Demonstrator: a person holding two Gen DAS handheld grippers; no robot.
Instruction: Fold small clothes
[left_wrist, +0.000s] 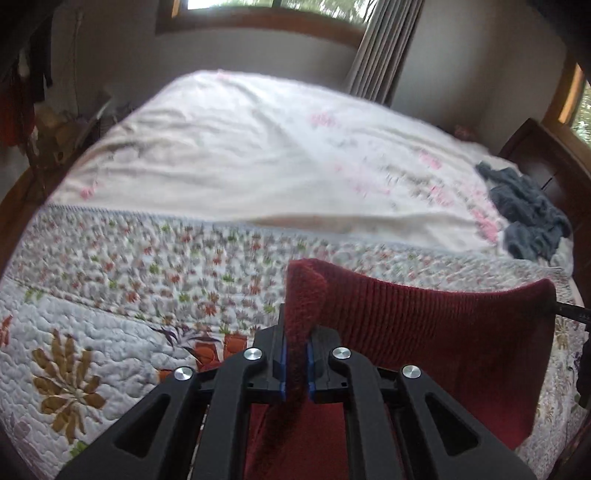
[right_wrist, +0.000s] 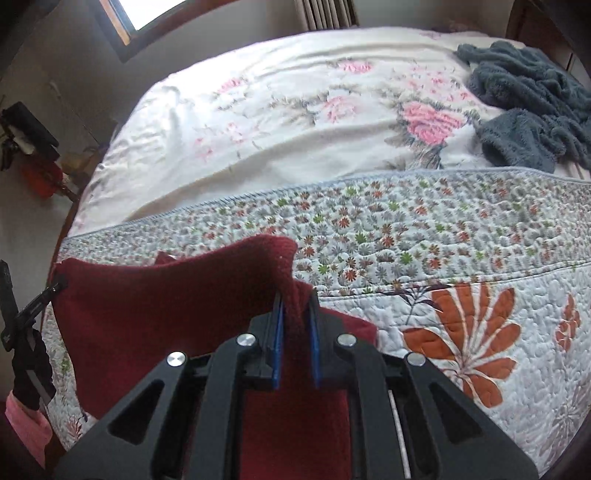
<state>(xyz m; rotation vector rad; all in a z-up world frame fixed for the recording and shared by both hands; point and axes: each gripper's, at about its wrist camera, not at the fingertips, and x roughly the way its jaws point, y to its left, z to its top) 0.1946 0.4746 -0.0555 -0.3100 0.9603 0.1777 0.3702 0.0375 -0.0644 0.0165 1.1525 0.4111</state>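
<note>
A dark red ribbed knit garment (left_wrist: 436, 339) is held up above the quilted bed. My left gripper (left_wrist: 296, 354) is shut on its left corner, where a flap of fabric sticks up between the blue pads. My right gripper (right_wrist: 295, 332) is shut on the opposite corner of the same red garment (right_wrist: 155, 314), which stretches to the left toward the other gripper's tip (right_wrist: 40, 299). The cloth hangs in a shallow sag between the two grippers. Its lower part is hidden behind the gripper bodies.
A quilt (right_wrist: 424, 236) with small flowers and large orange leaves covers the near part of the bed; a cream floral blanket (right_wrist: 280, 122) lies beyond. A rumpled grey-blue fleece garment (right_wrist: 528, 107) lies at the far right. A wooden headboard (left_wrist: 543, 162) and curtain (left_wrist: 384, 51) stand behind.
</note>
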